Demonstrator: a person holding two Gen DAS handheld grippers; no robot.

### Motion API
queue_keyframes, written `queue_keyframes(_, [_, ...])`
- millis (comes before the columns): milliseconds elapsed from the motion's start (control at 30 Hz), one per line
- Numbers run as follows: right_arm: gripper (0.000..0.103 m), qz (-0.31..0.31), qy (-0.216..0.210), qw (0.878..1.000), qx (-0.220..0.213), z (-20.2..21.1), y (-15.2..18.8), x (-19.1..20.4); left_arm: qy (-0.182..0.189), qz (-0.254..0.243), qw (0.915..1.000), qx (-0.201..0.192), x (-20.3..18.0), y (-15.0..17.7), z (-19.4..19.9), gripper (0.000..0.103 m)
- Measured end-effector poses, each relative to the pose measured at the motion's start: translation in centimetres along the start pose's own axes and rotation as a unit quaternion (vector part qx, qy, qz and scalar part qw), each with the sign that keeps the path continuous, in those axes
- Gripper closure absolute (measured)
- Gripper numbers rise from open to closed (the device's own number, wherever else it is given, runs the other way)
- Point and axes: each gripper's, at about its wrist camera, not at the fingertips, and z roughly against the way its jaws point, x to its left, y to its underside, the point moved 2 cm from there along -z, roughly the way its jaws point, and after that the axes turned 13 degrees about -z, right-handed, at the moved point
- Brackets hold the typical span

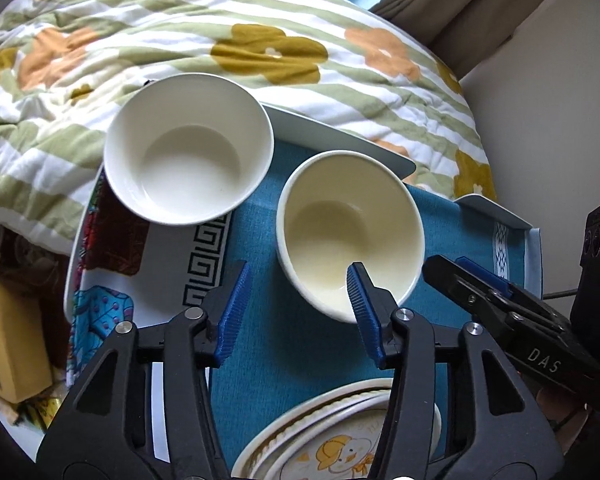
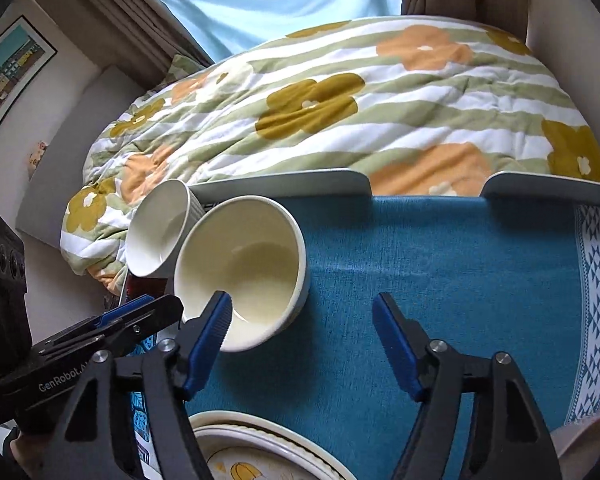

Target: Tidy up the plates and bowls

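**Cream bowl sits just ahead of both tongs, nearer the left pair**

The left tongs (image 1: 296, 304) stand open and empty, one blue finger hanging over the near inner wall of the cream bowl (image 1: 350, 232), the other over bare cloth beside it. So the bowl's near rim already lies between the jaws; whether either pad touches the rim cannot be told. The right tongs (image 2: 304, 344) are open and empty too, with the same cream bowl (image 2: 240, 268) ahead and off to their left, one finger overlapping its rim and the other over the open blue cloth (image 2: 440, 264).

Further out, the white bowl (image 1: 188, 148) stands toward the far left corner of the bench, partly on a patterned mat (image 1: 204, 256); in the right wrist view the two bowls' rims look close or touching, though the left view shows them a little apart. A stack of plates (image 1: 340, 440) with a duck print lies at the near edge, below both tongs.

Being round, the bowl has no long axis to align with. My judgement: the left tongs are better placed to pinch its near wall.
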Motion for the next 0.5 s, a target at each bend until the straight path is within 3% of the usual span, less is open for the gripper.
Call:
queue_keyframes(233, [0.054, -0.015, 0.007, 1.0, 0.02, -3.0, -0.1, 0.2, 0.007, 0.003, 0.9999, 0.015, 1.0, -0.7, -2.5, 0.071])
queue_keyframes(333, [0.062, -0.012, 0.007, 1.0, 0.022, -3.5, -0.3, 0.5, 0.012, 0.003, 0.9998, 0.015, 1.2, -0.9, -2.7, 0.081])
queue_keyframes(500, [0.087, -0.008, 0.008, 1.0, 0.026, -4.2, -0.4, 0.9, 0.007, -0.006, 0.9999, 0.012, 1.0, -1.2, -2.9, 0.087])
